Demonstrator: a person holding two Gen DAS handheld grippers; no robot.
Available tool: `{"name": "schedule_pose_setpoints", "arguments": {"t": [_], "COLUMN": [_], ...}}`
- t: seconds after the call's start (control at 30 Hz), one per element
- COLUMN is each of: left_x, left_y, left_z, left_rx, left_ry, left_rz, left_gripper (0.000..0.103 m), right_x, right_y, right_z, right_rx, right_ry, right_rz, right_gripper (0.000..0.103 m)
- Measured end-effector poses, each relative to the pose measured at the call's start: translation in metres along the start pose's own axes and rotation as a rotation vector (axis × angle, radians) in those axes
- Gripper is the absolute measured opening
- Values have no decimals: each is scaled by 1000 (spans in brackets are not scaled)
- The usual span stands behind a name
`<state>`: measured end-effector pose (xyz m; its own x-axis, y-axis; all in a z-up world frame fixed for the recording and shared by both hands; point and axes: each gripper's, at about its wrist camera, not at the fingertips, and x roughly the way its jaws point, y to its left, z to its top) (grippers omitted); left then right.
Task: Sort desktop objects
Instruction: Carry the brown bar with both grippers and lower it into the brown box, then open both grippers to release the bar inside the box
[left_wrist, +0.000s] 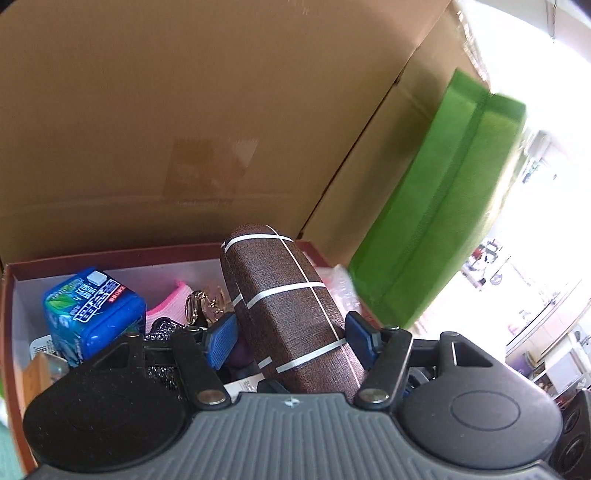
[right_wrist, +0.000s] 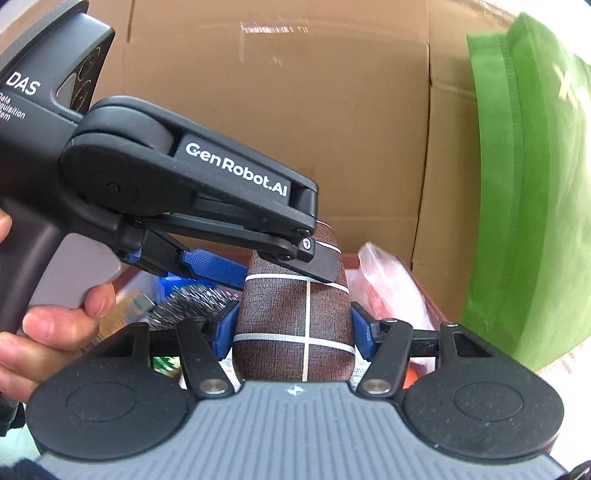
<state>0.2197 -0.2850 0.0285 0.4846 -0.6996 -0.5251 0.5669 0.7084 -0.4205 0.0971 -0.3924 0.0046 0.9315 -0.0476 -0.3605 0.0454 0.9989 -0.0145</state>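
Observation:
A brown glasses case with white stripes (left_wrist: 284, 302) is held over a red box (left_wrist: 11, 291) full of small items. My left gripper (left_wrist: 291, 336) has its blue pads on both sides of the case. My right gripper (right_wrist: 291, 332) is shut on the same case (right_wrist: 295, 317) from the near end. In the right wrist view the left gripper (right_wrist: 273, 262) comes in from the left, its fingers (right_wrist: 214, 266) around the case's far part.
In the box lie a blue gum container (left_wrist: 92, 310), a pink pad (left_wrist: 166, 310), a keyring (left_wrist: 203, 306) and a plastic packet (right_wrist: 384, 284). A cardboard box wall (left_wrist: 184, 110) stands behind. A green fabric bag (left_wrist: 436, 206) is at the right.

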Motion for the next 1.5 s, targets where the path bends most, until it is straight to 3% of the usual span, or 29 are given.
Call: {"name": "schedule_pose_setpoints", "arguments": {"t": [0.13, 0.23, 0.3, 0.4, 0.47, 0.63, 0.97, 1.17, 1.5], "left_x": [6, 4, 3, 5, 5, -5, -18, -28, -54], "left_y": [-2, -4, -2, -1, -1, -2, -11, -19, -29], "left_z": [-3, -5, -8, -11, -12, -19, -21, -24, -37], "left_rx": [53, 90, 93, 84, 82, 105, 123, 150, 191], "left_ry": [-18, -47, -74, -72, -69, -84, -103, -113, -151], "left_rz": [17, 38, 45, 51, 58, 67, 65, 63, 55], "left_gripper": [63, 76, 88, 93, 95, 97, 101, 101, 101], "right_x": [12, 12, 8, 1, 0, -2, -19, -7, -54], "right_y": [-7, -12, -12, -10, -8, -8, -4, -20, 7], "right_z": [-8, -9, -10, -10, -10, -14, -14, -5, -2], "right_rx": [14, 22, 4, -18, -40, -31, -23, -9, -16], "right_ry": [4, -10, -20, -49, -44, -32, -38, -52, -71], "right_rz": [-32, -55, -70, -91, -113, -126, -134, -137, -132], "right_gripper": [61, 62, 70, 82, 83, 92, 93, 96, 96]}}
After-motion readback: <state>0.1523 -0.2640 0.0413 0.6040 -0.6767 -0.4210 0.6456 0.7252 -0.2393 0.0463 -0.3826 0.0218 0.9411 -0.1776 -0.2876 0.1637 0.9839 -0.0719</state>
